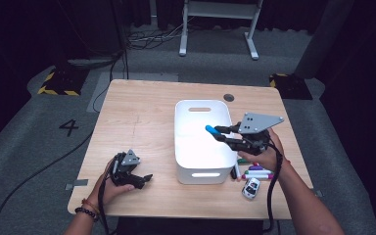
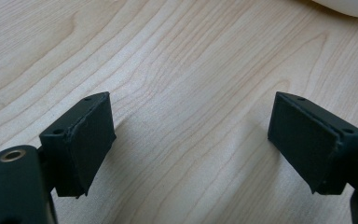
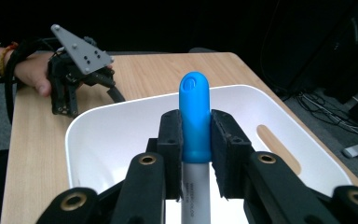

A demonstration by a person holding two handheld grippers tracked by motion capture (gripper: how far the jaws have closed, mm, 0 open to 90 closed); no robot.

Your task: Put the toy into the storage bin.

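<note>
My right gripper (image 3: 196, 154) jaws clamp a blue-capped marker (image 3: 195, 116), held level over the white bin (image 1: 199, 166), arm reaching in from the right. My left gripper (image 1: 136, 180) rests on the table (image 1: 137, 112), jaws apart, empty.

Left gripper (image 2: 191, 140) jaws wide apart over bare table (image 2: 177, 70).

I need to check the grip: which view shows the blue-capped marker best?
The right gripper view: the blue-capped marker stands large and sharp, clamped between the right tongs over the white bin. The high view gives only its small blue tip.
</note>
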